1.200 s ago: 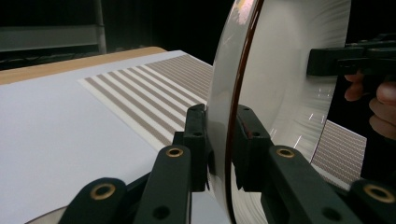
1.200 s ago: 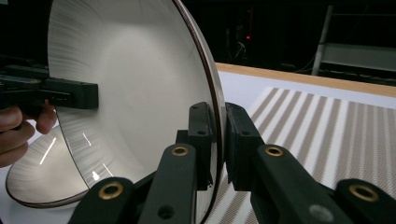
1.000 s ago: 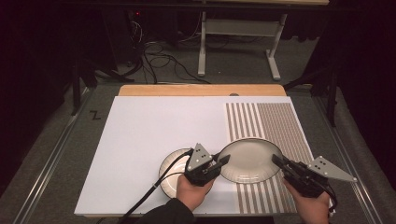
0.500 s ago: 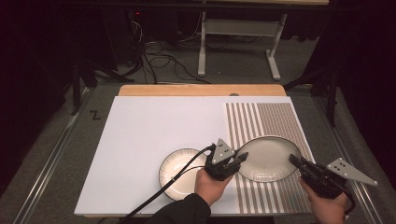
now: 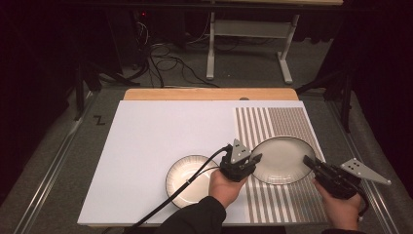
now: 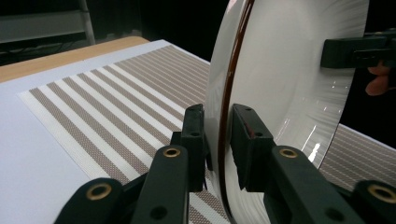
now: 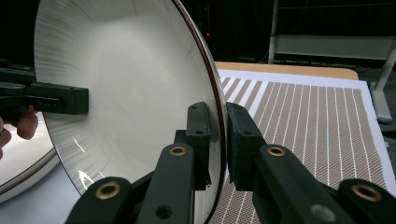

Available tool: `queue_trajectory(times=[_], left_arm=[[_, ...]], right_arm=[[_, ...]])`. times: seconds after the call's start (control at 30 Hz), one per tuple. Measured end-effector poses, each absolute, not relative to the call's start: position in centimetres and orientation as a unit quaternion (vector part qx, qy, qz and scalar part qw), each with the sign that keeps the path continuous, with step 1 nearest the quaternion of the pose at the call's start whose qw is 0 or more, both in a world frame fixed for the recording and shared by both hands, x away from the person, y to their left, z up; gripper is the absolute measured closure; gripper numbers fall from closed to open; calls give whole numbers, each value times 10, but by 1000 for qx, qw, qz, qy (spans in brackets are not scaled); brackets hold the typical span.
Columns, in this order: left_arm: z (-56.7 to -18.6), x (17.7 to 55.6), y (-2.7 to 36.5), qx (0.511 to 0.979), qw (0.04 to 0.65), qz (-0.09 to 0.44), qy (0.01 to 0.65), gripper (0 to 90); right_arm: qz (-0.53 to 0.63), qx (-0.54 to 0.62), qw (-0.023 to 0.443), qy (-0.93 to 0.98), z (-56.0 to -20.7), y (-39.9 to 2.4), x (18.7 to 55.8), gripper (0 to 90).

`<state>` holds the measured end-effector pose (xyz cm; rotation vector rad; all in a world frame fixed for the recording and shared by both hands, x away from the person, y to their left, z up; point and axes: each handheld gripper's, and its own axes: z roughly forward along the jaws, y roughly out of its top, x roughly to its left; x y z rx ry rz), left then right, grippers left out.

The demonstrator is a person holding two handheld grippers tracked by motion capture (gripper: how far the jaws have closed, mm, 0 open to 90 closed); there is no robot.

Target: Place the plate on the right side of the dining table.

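Plate (image 5: 284,161) carried between two grippers above the striped mat (image 5: 272,119) at the table's right side, while a second plate (image 5: 187,179) rests on the white sheet (image 5: 160,141) to its left. Left gripper (image 5: 253,160) is clamped on the near-left rim, right gripper (image 5: 308,161) on the opposite rim; in both gripper views the black jaws pinch the brown-edged rim from either face. Judging by the hold, the plate is headed for the mat. Doing it well likely means keeping both hands level and matched in pace, lowering until the base sits flat on the stripes, and easing both grips off together so the plate does not tip or skid.
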<state>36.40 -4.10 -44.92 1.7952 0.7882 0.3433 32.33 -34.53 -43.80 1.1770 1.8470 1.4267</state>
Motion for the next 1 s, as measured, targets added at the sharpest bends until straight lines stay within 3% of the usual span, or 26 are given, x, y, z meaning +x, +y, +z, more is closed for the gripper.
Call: queue_trajectory(times=[1.0], left_arm=[[-472, 378, -57, 801, 462, 160, 346, 760]], right_arm=[[498, 448, 259, 696, -469, -350, 331, 836]])
